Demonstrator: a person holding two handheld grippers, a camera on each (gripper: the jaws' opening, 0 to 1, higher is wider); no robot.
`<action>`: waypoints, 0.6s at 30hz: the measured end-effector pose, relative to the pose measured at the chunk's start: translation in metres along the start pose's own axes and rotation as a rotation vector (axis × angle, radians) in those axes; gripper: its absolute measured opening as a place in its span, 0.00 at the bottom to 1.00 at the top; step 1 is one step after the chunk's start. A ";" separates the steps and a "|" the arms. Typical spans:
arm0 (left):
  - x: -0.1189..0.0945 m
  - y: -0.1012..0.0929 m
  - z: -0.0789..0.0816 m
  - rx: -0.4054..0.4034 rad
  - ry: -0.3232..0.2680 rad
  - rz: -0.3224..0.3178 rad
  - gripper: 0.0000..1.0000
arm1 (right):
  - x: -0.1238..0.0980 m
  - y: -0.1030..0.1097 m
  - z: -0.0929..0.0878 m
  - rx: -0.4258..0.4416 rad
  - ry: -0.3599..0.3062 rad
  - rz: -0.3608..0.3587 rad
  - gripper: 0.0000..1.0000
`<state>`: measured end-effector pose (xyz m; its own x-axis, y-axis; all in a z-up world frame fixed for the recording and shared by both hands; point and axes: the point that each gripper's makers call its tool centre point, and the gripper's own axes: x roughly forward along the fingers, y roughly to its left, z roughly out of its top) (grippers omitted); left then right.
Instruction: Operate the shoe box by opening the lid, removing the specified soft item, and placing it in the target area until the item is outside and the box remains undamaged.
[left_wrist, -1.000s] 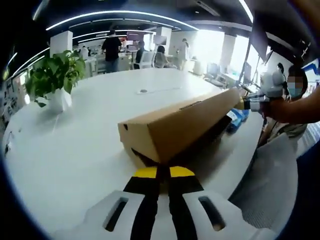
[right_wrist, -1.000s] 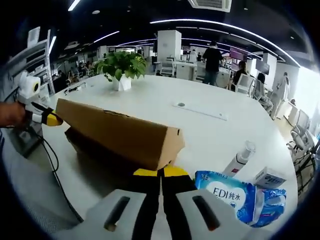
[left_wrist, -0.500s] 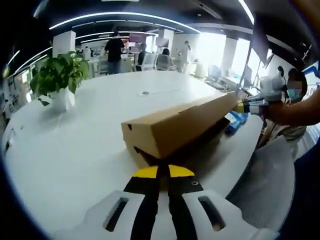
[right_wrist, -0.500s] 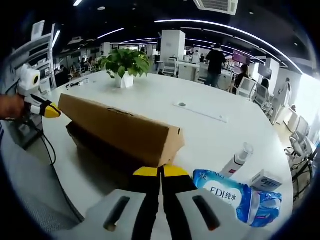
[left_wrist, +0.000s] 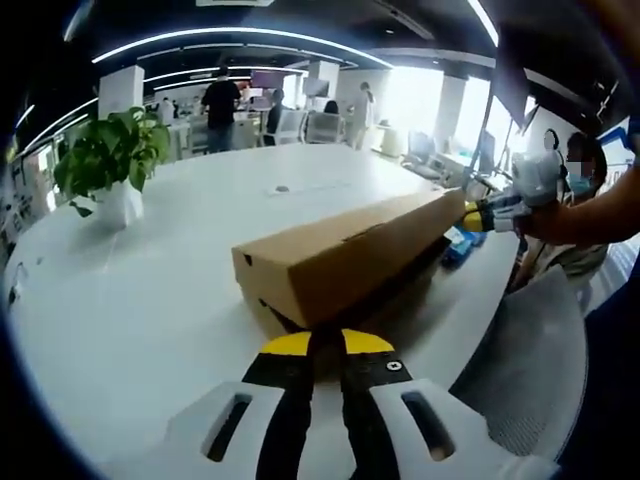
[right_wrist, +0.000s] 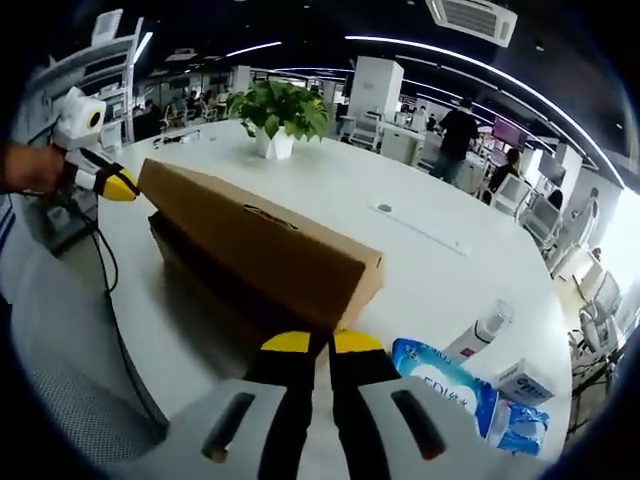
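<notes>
Lid (left_wrist: 350, 245) is pinched at opposite ends by left gripper (left_wrist: 325, 343) and right gripper (right_wrist: 321, 342); both should be raised evenly; box base (right_wrist: 215, 280) must be spared near the table (left_wrist: 150, 300) edge.

You can't see inside the box (left_wrist: 345, 255); its raised lid (right_wrist: 262, 243) hides whatever's within, leaving only shadow.

Only thing I could actually read was "EDI" plus a couple of Chinese characters on the blue wipes pack (right_wrist: 447, 380), everything else was too blurry.
</notes>
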<state>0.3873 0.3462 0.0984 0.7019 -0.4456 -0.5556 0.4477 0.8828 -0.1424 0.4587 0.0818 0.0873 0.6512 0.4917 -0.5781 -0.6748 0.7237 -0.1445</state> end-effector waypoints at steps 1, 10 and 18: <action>0.000 0.000 0.000 0.002 0.002 0.001 0.07 | 0.000 0.001 0.000 -0.004 0.000 0.004 0.06; 0.000 -0.001 -0.001 0.000 0.000 0.001 0.10 | -0.007 0.002 0.005 0.007 -0.028 0.033 0.16; 0.000 -0.006 -0.004 -0.002 0.004 -0.022 0.14 | -0.010 0.015 0.006 0.015 -0.043 0.106 0.28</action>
<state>0.3822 0.3421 0.0957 0.6897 -0.4648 -0.5552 0.4624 0.8728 -0.1563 0.4447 0.0904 0.0954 0.5907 0.5862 -0.5544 -0.7359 0.6732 -0.0723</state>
